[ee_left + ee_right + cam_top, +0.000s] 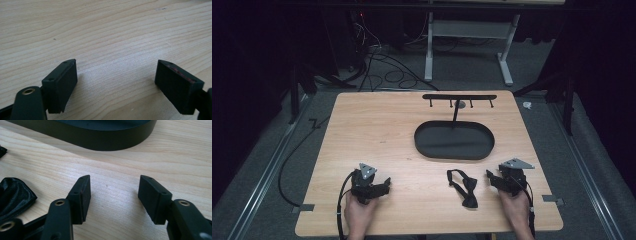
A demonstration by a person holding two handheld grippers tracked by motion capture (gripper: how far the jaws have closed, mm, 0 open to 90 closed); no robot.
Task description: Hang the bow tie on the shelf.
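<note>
Right gripper (pixel 490 176) sits low on the table (pixel 377 130), jaws spread wide with bare wood between them. Its own view has the gap (pixel 113 197) open, and a fold of the black bow tie (pixel 13 195) just off the left jaw, not touching it. From above, the bow tie (pixel 466 187) lies just beside this gripper, between the two hands, strap looped toward the tray. Left gripper (pixel 384 182) rests well apart from the tie, jaws wide too; its view (pixel 116 82) gives plain wood grain between the pads. Ahead of the right gripper, the oval tray (pixel 427 145) shows its dark wall (pixel 100 141) up close; the high view adds the hook rack (pixel 459 97) standing from it.
</note>
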